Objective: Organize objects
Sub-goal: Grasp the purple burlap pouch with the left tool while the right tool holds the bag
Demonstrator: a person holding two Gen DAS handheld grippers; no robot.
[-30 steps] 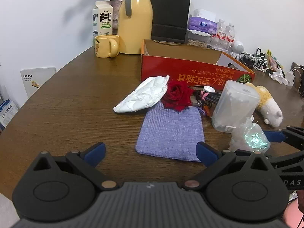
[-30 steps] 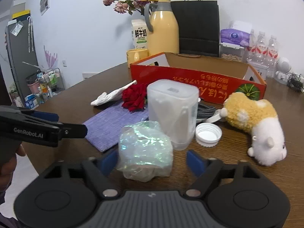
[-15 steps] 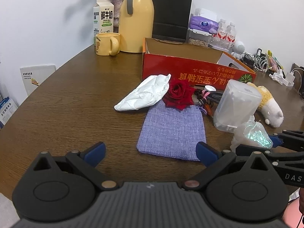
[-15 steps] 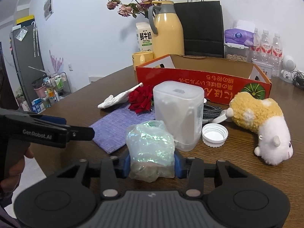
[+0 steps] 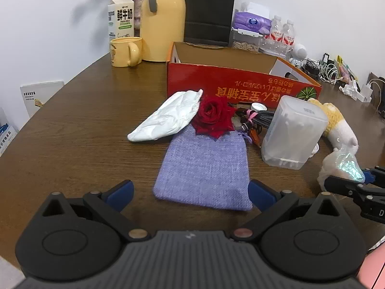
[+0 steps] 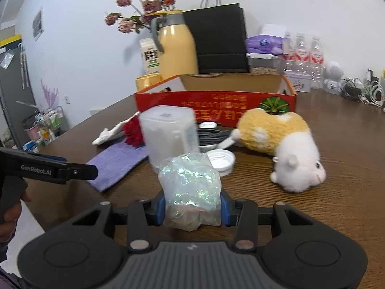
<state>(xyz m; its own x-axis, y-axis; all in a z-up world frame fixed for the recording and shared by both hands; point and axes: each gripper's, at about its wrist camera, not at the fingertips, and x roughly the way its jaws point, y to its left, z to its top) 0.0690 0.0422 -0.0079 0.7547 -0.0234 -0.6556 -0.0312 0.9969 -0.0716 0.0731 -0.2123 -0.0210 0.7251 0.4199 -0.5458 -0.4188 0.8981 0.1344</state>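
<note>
My right gripper (image 6: 192, 207) is shut on a small iridescent plastic bag (image 6: 190, 183), its blue pads pressing both sides. In the left wrist view the same bag (image 5: 344, 166) shows at the right edge, just past the clear plastic container (image 5: 293, 134). My left gripper (image 5: 190, 192) is open, with the near end of the purple cloth pouch (image 5: 204, 168) between its fingers on the table. A red rose (image 5: 213, 118) and a crumpled white wrapper (image 5: 168, 120) lie at the pouch's far end. A yellow-and-white plush toy (image 6: 284, 149) lies on its side to the right. Behind it all stands the open red cardboard box (image 6: 216, 101).
A white cap (image 6: 221, 159) and dark coiled cables (image 6: 211, 134) lie between the container and the plush toy. At the back stand a yellow thermos (image 5: 163, 24), mug (image 5: 125, 51), milk carton (image 5: 120, 19), black paper bag (image 5: 209, 9) and water bottles (image 5: 282, 33). Chargers and cords (image 5: 332, 69) clutter the far right.
The right gripper's jaws closed onto the iridescent bag and carried it a little to the right, away from the clear container. The left gripper stayed open over the pouch.
</note>
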